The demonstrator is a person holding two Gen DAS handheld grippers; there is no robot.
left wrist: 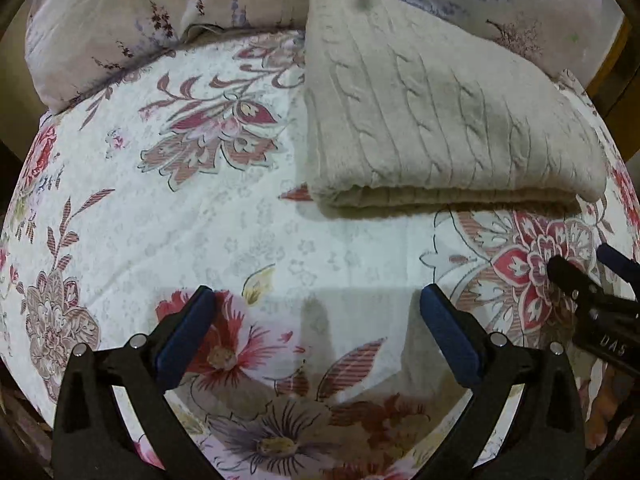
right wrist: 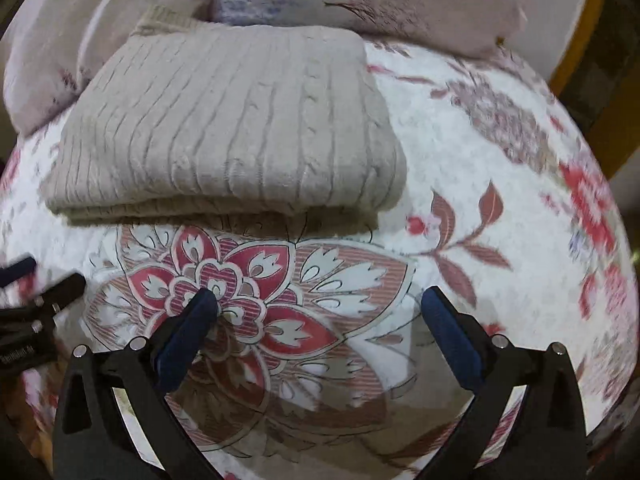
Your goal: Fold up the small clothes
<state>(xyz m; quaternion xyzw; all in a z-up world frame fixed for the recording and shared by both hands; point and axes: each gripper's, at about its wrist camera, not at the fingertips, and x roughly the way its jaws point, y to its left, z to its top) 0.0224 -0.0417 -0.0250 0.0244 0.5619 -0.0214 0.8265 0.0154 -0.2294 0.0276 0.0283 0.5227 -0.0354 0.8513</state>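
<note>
Floral bedsheet [left wrist: 240,240] under two empty pairs of tongs, a folded sweater behind them.

Nearest in each wrist view, the left tongs [left wrist: 318,312] and right tongs [right wrist: 320,312] stand wide open over bare sheet, gripping nothing. Beyond them the beige cable-knit sweater [right wrist: 224,128] lies folded in a thick stack, upper right in the left view and upper left in the right view, its far edge against the pillows [left wrist: 120,28] at the top. The fold looks finished; the likely risk is a careless sweep or snag by a fingertip [left wrist: 434,304] dragging the top layer open.
</note>
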